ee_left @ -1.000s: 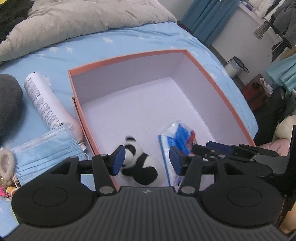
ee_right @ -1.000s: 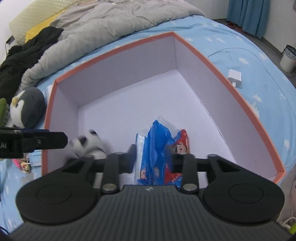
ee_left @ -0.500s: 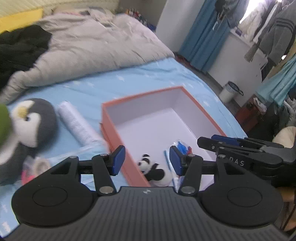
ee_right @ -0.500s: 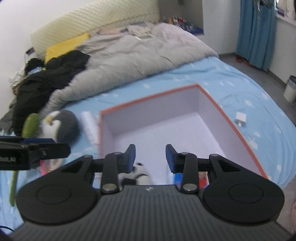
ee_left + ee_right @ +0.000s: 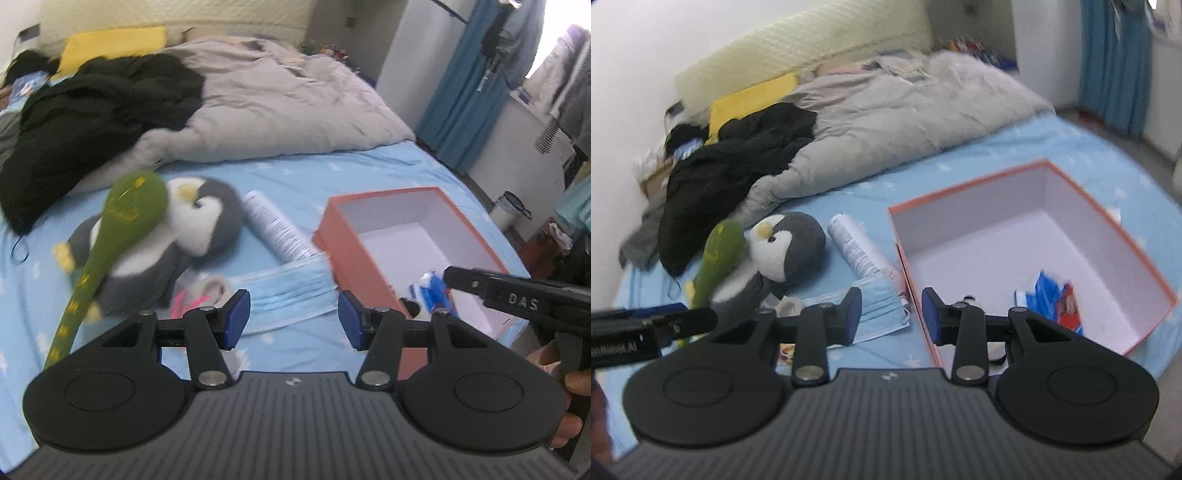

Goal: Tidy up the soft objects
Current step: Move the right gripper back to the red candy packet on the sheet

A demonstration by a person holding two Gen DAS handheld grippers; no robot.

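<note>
Both my tongs, left [image 5: 293, 319] and right [image 5: 891, 315], gape empty; I'd approach the penguin [image 5: 783, 247] squarely, pinching its plump body.

We see a grey-and-white penguin plush [image 5: 786, 251], a green toy [image 5: 718, 254], a pale blue mask [image 5: 879, 314], an orange box [image 5: 1049, 168] with white inside, and a light blue star-print bedsheet [image 5: 1082, 147].
</note>
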